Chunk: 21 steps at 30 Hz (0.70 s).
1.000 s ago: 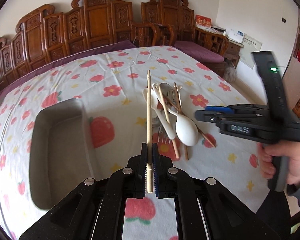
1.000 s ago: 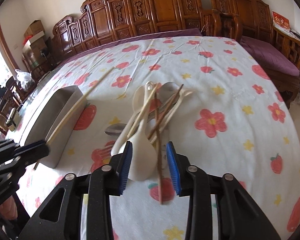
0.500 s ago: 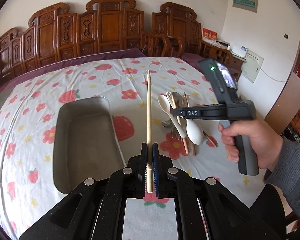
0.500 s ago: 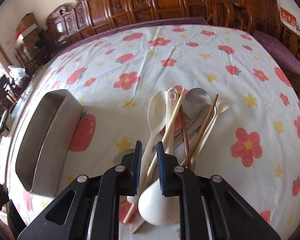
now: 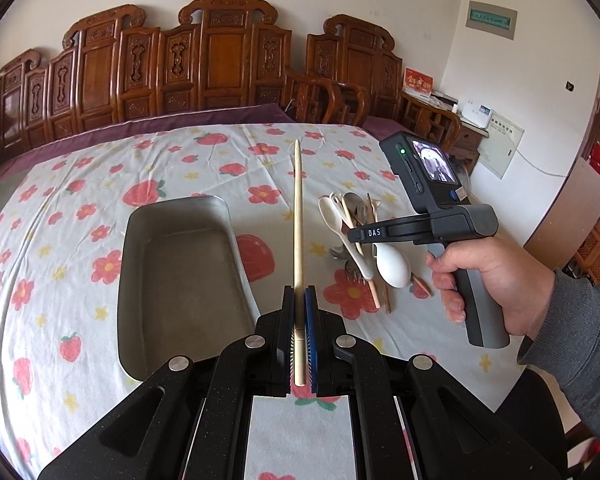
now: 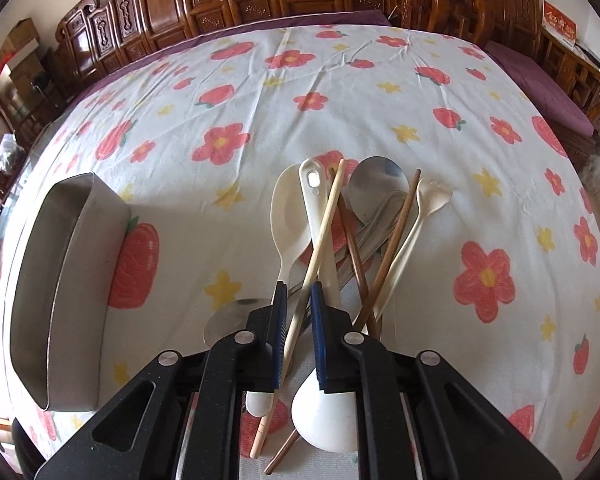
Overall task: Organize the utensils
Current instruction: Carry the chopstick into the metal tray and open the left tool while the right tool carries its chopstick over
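1. Carved wooden chairs ring a table under a white tablecloth printed with red flowers and strawberries.
2. At 6 o'clock in the left wrist view, the left gripper is clamped tight on the butt end of a pale chopstick, which runs straight out toward 12 o'clock above the cloth.
3. At 6 o'clock in the right wrist view, the right gripper has just been closing its blue-padded jaws around a second pale chopstick that lies on top of the pile; a sliver of gap shows on each side (whether the pads already press on it I cannot tell).
4. Under and around that chopstick lies the utensil pile: white spoons, a metal spoon, brown chopsticks, a pale fork.
5. Toward 9 o'clock of the pile sits a metal tray, well apart from it.
6. At 3 o'clock in the left wrist view, a hand grips the right gripper's handle.
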{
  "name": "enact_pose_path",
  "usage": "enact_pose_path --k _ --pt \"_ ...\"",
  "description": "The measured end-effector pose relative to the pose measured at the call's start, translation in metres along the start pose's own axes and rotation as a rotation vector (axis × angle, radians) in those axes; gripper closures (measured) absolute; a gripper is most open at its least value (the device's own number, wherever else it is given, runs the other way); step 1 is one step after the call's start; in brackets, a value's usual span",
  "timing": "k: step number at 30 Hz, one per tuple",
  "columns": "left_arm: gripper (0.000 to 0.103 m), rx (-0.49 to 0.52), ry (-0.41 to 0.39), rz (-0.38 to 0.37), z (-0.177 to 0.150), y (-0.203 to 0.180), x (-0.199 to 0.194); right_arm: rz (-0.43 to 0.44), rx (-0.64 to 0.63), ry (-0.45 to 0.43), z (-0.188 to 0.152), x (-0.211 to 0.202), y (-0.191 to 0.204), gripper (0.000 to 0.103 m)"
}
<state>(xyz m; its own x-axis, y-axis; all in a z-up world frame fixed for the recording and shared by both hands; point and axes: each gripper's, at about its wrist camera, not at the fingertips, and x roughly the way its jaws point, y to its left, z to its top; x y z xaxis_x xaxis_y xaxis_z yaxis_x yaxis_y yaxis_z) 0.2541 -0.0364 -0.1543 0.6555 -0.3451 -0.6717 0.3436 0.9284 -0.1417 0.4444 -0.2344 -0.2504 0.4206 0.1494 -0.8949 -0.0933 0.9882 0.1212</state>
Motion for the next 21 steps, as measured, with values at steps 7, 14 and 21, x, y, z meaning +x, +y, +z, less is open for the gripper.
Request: enact_pose_path --k 7,14,21 --pt "0.099 -0.012 -0.004 0.006 -0.001 0.004 -0.003 -0.018 -0.008 -0.014 -0.002 -0.007 0.001 0.097" --pt "0.099 -0.013 -0.015 0.019 0.0 0.005 -0.007 0.015 -0.004 -0.058 0.002 -0.038 -0.002 0.097" --pt "0.099 -0.04 -0.008 0.06 0.0 0.026 -0.005 0.069 -0.054 -0.101 0.004 -0.071 0.021 0.097"
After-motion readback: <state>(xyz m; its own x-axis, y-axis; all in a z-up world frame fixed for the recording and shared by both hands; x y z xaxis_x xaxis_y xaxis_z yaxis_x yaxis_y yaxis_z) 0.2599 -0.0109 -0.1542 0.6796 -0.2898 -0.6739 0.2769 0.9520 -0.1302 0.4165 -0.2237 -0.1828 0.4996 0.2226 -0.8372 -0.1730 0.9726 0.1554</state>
